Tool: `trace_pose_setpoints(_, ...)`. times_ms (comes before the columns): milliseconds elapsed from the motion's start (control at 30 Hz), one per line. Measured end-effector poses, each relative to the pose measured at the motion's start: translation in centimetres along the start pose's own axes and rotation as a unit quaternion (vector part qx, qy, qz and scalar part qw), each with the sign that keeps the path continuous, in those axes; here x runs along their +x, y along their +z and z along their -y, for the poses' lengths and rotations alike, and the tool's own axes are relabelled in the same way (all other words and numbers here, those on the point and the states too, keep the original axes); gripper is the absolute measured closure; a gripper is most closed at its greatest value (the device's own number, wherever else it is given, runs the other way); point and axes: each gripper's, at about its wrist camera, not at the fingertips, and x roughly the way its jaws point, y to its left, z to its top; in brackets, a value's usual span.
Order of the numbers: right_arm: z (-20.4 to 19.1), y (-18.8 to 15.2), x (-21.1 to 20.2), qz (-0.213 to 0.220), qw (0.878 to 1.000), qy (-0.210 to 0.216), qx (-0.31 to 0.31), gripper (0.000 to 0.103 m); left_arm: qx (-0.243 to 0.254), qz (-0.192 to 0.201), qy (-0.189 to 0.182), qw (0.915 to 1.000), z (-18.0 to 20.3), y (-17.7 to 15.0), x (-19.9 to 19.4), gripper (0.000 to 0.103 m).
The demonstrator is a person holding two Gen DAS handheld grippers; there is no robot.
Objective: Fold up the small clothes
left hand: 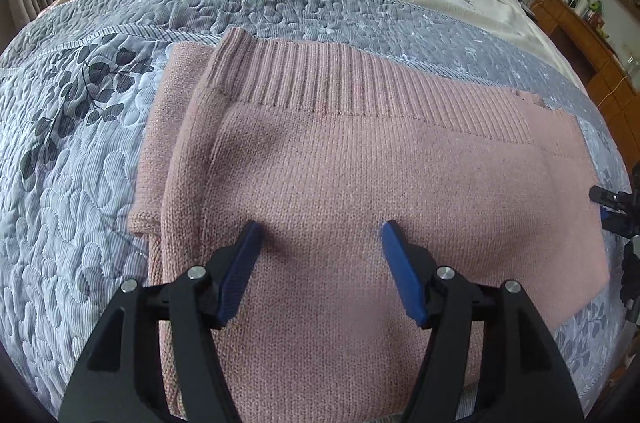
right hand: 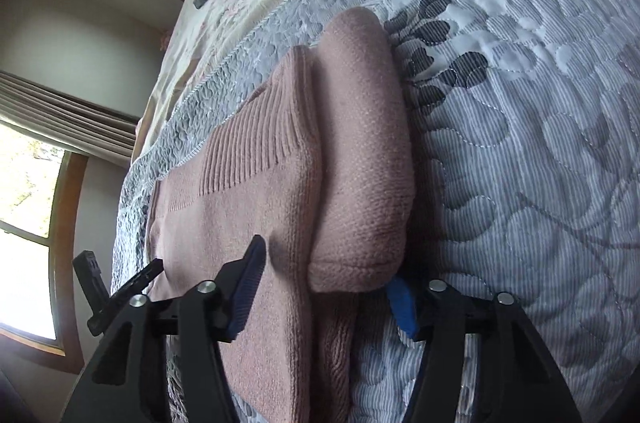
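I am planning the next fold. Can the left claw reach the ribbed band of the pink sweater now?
Probably yes. The left claw is open above the pink sweater, and the ribbed band lies straight ahead with only flat knit between them; nothing covers it.

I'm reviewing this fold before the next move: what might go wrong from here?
The left tool sits open over the pink sweater; closing there may bunch the top layer. The right tool straddles the folded sleeve, so pulling might undo that fold or drag the sweater across the quilt.
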Motion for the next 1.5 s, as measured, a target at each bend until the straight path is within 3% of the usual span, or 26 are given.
trace_pose_setpoints(33,0.1,0.1,0.2,-0.001,1.0,0.006,0.003,0.064,0.003,0.0,0.001,1.0,0.0,0.0,0.0,0.04)
trace_pose_setpoints(133,0.4,-0.1,0.7,-0.002,1.0,0.018,0.012,0.075,0.004,0.002,-0.004,1.0,-0.2,-0.1,0.0,0.039)
trace_pose_setpoints(733,-0.7,0.0,1.3,-0.006,0.999,-0.001,0.043,0.079,0.005,0.005,-0.02,0.9998,-0.7,-0.3,0.1,0.039)
trace_pose_setpoints(867,-4.7,1.1,-0.1,0.0,1.0,-0.015,-0.002,0.08,-0.014,0.01,-0.032,0.9993,-1.5,-0.2,-1.6,0.039)
trace_pose_setpoints(1000,-11.4,1.8,-0.3,0.0,0.997,-0.015,-0.076,0.08,-0.013,0.02,-0.043,0.9988,-1.9,-0.3,-3.3,0.039)
trace_pose_setpoints(1233,-21.6,0.6,4.6,-0.038,0.979,-0.047,-0.195,0.08,-0.005,0.035,-0.059,0.9976,-1.9,-0.4,-5.2,0.039)
trace_pose_setpoints(1367,-24.0,-1.2,9.0,-0.077,0.968,-0.075,-0.225,0.08,-0.014,0.039,-0.064,0.9971,-2.6,-0.4,-5.5,0.038)
trace_pose_setpoints(1500,-23.5,-1.9,11.7,-0.096,0.969,-0.089,-0.211,0.08,-0.035,0.033,-0.075,0.996,-3.6,-0.5,-5.3,0.039)
